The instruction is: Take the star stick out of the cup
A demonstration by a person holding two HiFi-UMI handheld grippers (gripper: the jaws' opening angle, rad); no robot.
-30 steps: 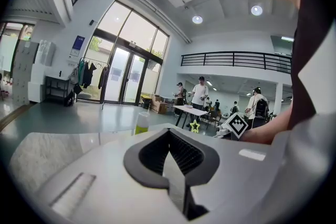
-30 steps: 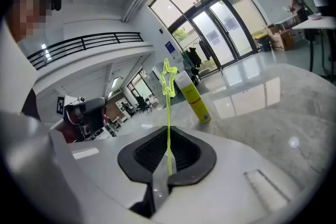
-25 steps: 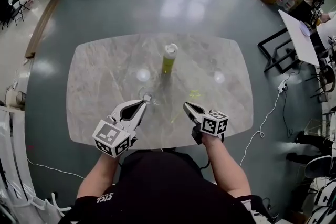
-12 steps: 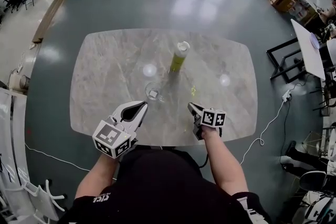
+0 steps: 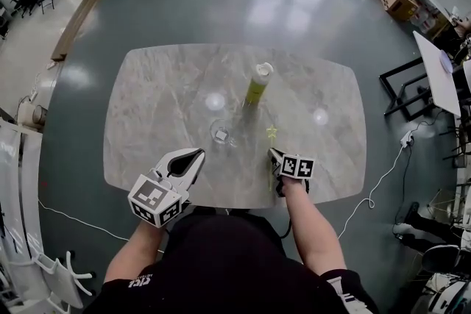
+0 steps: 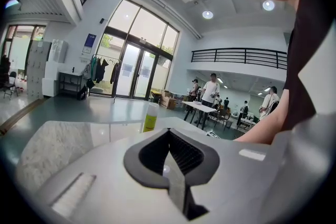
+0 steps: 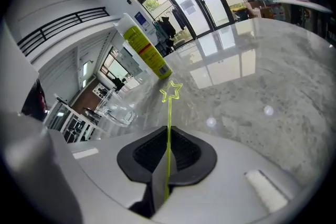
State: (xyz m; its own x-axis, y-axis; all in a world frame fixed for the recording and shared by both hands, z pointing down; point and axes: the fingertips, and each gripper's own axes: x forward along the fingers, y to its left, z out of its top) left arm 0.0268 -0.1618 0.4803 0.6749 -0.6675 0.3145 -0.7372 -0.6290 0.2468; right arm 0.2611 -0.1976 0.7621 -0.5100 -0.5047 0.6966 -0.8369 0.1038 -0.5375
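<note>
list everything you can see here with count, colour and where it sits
table: 1, grey marble look, middle of the floor
bottle: 1, yellow-green with a white cap, upright near the table's middle
cup: 1, clear, on the table between the bottle and the person
star stick: 1, yellow-green, out of the cup, pinched in the right tongs
cable: 1, white, on the floor right of the table
left tongs: 1, white with black pads, shut with nothing in them, over the near table edge
right tongs: 1, white with black pads, shut on the star stick, jaws just eased a little wider
left arm, right arm: 2, bare, below the table edge
</note>
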